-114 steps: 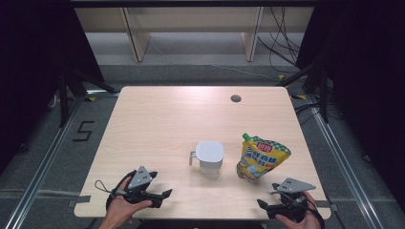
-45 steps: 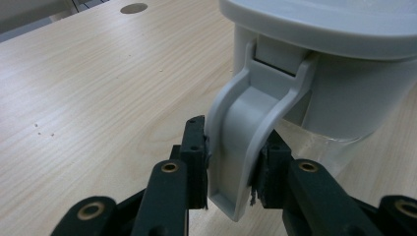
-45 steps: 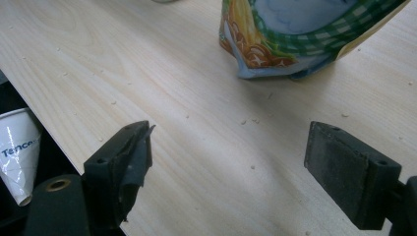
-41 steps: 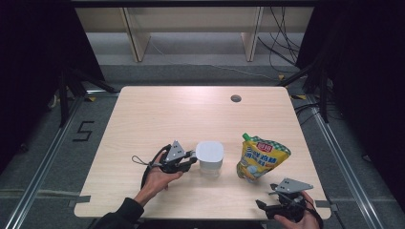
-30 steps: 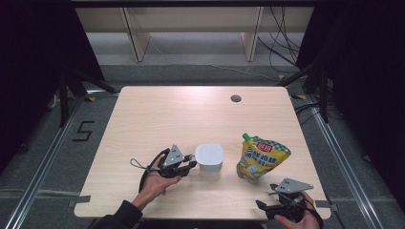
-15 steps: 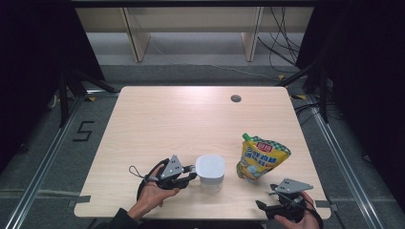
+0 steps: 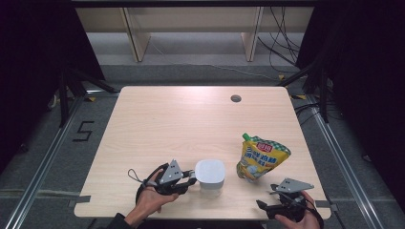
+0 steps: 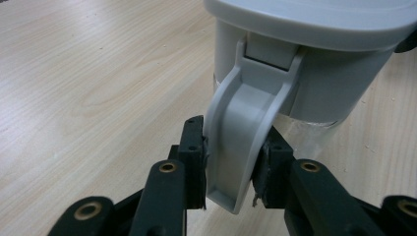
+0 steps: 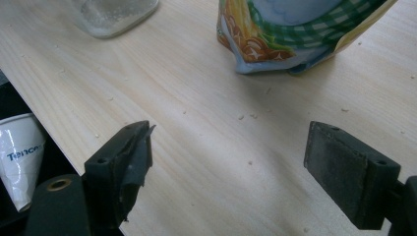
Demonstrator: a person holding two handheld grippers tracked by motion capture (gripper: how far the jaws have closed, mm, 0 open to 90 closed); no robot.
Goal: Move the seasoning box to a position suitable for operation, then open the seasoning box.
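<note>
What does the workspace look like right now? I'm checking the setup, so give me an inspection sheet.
Surface: wooden table, one round hole, small crumbs.
Job's things: lidded jug, upright; yellow pouch standing beside it.
Clutter: nothing seen.
Grippers: left gripper clamped on the jug's handle; right gripper open over bare table.
Cables: loop behind the left gripper; wires on the floor.
Surroundings: paper cup below the table edge; dark curtains.
</note>
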